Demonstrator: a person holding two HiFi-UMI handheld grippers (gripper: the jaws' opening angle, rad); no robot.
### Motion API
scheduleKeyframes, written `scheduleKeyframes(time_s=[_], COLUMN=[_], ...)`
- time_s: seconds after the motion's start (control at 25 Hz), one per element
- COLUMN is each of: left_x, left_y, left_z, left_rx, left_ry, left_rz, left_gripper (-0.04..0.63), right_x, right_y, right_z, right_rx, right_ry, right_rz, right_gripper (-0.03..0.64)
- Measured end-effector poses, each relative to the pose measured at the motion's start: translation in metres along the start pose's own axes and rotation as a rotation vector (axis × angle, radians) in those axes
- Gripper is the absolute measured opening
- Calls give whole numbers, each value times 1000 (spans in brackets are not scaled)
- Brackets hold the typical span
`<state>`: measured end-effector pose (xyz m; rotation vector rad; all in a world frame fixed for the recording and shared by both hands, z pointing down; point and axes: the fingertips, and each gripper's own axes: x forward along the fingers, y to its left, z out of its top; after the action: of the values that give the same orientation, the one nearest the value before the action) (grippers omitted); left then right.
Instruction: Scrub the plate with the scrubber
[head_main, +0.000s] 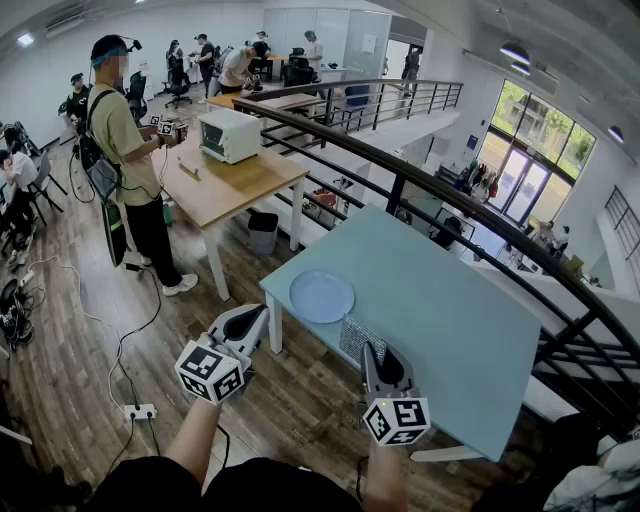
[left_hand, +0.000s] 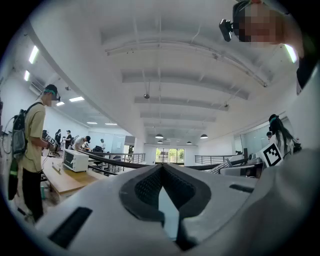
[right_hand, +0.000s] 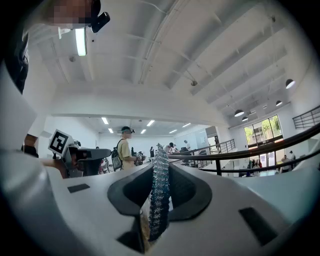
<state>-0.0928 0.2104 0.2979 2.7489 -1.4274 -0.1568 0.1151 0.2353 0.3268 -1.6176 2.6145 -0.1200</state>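
- Your left gripper (head_main: 258, 314) hovers just off the teal table's (head_main: 450, 330) near-left edge, close to the left corner, and points towards the plate.
- In the left gripper view, the left gripper (left_hand: 162, 171) has its jaws drawn together so the tips meet. Nothing sits between them, and only a thin sliver of teal shows through lower down.
- Your right gripper (head_main: 374, 352) is at the same near-left edge, further along to the right and well apart from the left one.
- In the right gripper view, the right gripper (right_hand: 160, 159) has its jaws pinched on the scrubber (right_hand: 158, 200). It is a knobbly, silvery mesh pad seen edge-on, standing upright between the pads and poking past the tips.
- From the head view, the scrubber (head_main: 356, 338) shows as a grey mesh patch at the table's edge. It may be resting on the tabletop, but the angle leaves that unclear.
- The plate (head_main: 322, 296) is round and pale blue. It lies flat on the table near the left corner, between the two grippers and a little beyond them, and neither touches it.
- Beyond the table, a dark railing (head_main: 450, 200) runs across.
- Further left, a person (head_main: 125, 140) stands at a wooden table (head_main: 235, 185) with a white oven (head_main: 230, 135) on it.
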Motion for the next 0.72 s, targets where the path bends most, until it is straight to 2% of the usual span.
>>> scheduleKeyframes(time_s=[0.32, 0.72], left_x=[-21, -41], left_y=[29, 48], left_z=[-11, -6], left_rx=[20, 28], left_ry=[6, -14], left_rz=[44, 26], left_gripper=[5, 5], right_x=[-3, 0], right_y=[13, 41], right_z=[-11, -8], right_rx=[-28, -36], right_ry=[7, -19], right_rz=[-76, -96], right_gripper=[81, 81])
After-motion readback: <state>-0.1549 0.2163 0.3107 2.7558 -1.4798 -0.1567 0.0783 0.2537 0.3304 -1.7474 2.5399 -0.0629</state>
